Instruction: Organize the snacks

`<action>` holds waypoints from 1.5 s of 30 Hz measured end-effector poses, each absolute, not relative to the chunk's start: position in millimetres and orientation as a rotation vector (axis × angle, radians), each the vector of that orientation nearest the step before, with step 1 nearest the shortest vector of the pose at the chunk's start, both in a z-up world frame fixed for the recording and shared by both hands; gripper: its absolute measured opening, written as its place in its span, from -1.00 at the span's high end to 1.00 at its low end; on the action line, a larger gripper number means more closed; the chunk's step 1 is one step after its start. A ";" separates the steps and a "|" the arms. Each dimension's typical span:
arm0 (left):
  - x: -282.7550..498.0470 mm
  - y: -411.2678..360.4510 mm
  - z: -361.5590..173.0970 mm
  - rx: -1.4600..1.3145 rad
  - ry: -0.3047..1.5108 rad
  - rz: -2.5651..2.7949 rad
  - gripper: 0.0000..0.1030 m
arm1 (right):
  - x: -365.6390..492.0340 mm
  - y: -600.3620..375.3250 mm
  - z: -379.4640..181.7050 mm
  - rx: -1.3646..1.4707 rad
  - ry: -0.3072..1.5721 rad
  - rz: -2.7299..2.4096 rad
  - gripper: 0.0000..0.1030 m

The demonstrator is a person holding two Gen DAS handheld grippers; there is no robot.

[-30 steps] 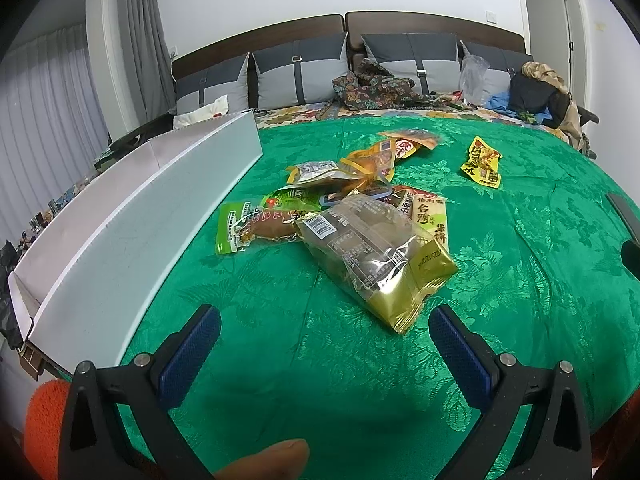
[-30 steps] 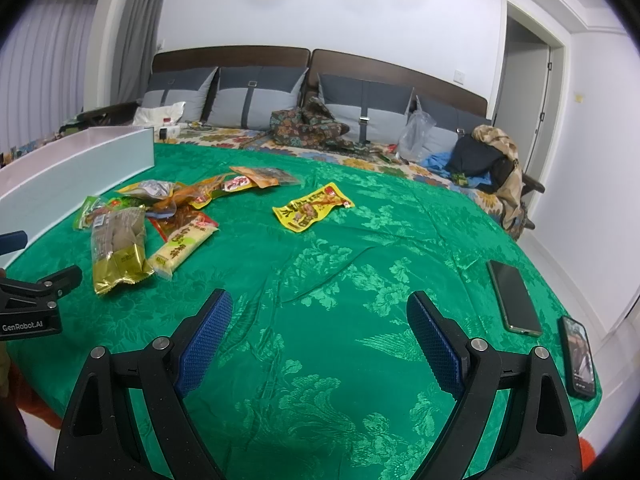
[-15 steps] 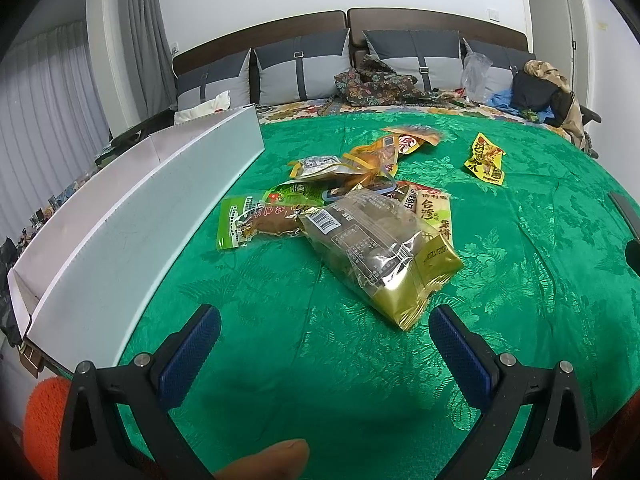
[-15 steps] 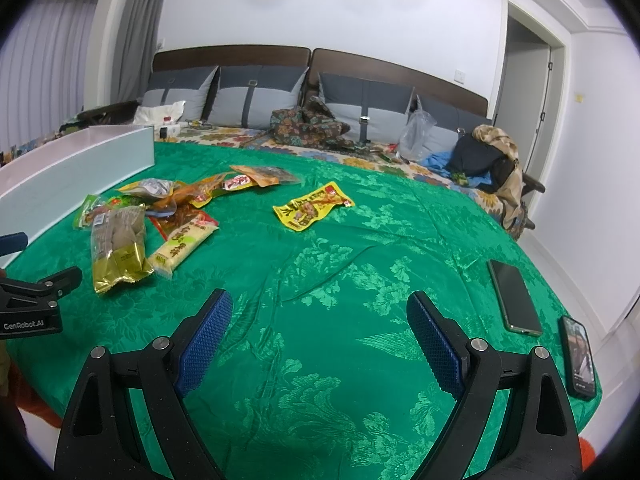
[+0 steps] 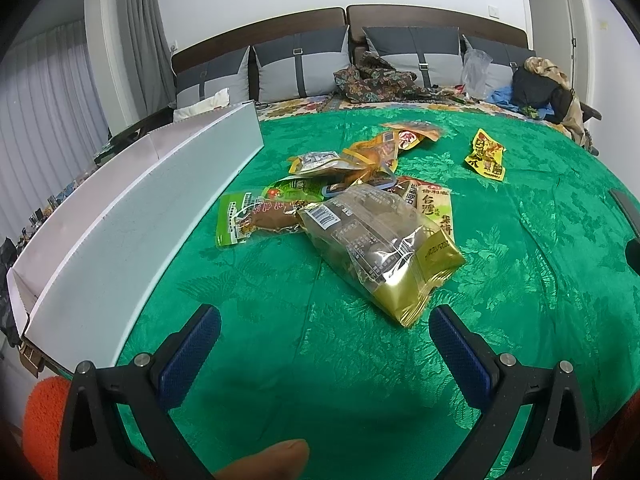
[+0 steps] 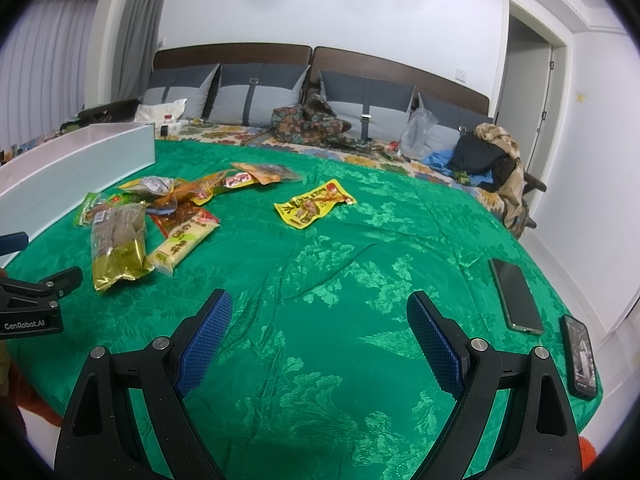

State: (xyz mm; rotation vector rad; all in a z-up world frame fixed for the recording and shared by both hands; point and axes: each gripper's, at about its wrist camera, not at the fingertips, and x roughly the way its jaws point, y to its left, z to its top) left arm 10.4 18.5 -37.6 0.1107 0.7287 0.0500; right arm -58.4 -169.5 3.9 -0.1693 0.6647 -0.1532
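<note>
A pile of snack packets lies on the green bedspread (image 5: 280, 320). Nearest is a clear and gold bag (image 5: 380, 248), also in the right wrist view (image 6: 118, 244). Beside it lie a green packet (image 5: 256, 212), a cream packet with Chinese writing (image 6: 184, 242) and several orange packets (image 5: 384, 144). A yellow packet (image 5: 486, 154) lies apart, also in the right wrist view (image 6: 314, 204). A long white box (image 5: 132, 216) stands open at the left. My left gripper (image 5: 324, 336) is open and empty just short of the gold bag. My right gripper (image 6: 320, 320) is open and empty over bare bedspread.
Two phones (image 6: 516, 296) (image 6: 582, 360) lie at the bedspread's right edge. Pillows and a headboard (image 6: 256, 96) stand at the back, with clothes and a plastic bag (image 6: 416, 132). The left gripper's body (image 6: 36, 304) shows at the left of the right wrist view.
My left gripper has crept slightly forward toward the gold bag. The right gripper has not moved.
</note>
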 end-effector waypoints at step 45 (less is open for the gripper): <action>35.7 32.3 -72.0 0.080 0.902 0.058 -1.00 | -54.1 -175.1 -6.2 -0.143 0.728 -0.155 -0.78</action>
